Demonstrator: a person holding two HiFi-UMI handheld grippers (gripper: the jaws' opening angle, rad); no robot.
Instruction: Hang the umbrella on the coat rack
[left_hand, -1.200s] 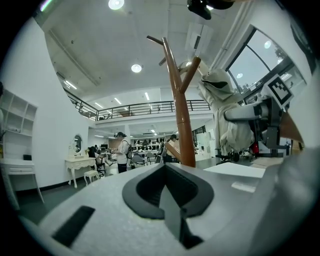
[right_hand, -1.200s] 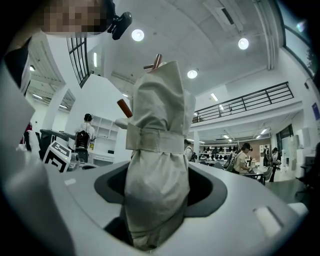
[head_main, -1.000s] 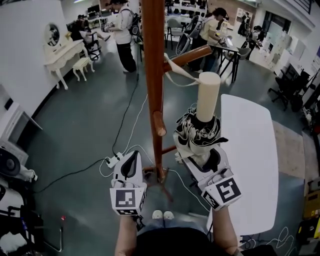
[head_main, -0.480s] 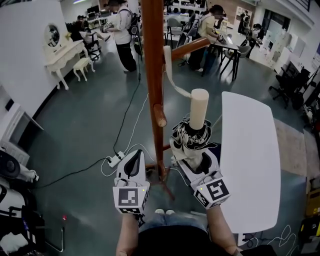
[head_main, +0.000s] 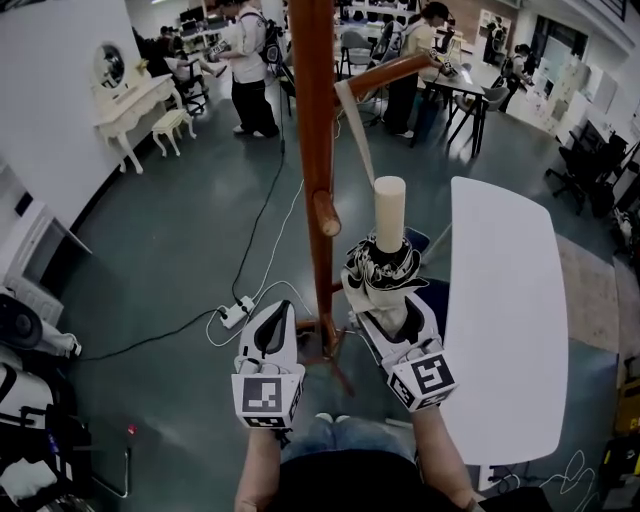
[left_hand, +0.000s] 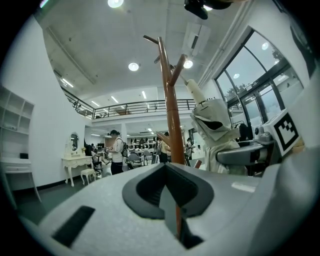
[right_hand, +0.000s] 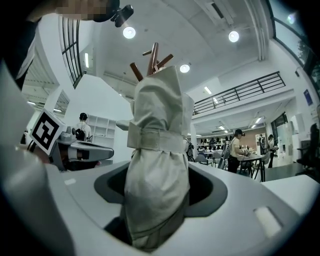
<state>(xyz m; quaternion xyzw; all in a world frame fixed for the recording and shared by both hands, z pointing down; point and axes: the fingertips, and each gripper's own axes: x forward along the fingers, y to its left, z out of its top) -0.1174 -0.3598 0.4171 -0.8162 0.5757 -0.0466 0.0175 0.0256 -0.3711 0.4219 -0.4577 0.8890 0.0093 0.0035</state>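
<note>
The umbrella (head_main: 386, 268), clamped by its cloth in the right tongs (head_main: 395, 314), has sunk; its strap (head_main: 358, 140) now runs straight from the rack (head_main: 312, 120)'s peg (head_main: 392, 74). Release looks next. Left tongs (head_main: 272, 318) are closed, empty.

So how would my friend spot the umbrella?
Find the tall brown coat rack in front of the person. Just right of its pole, the right gripper holds the umbrella. Only it has black-and-white cloth and a fat cream handle.
</note>
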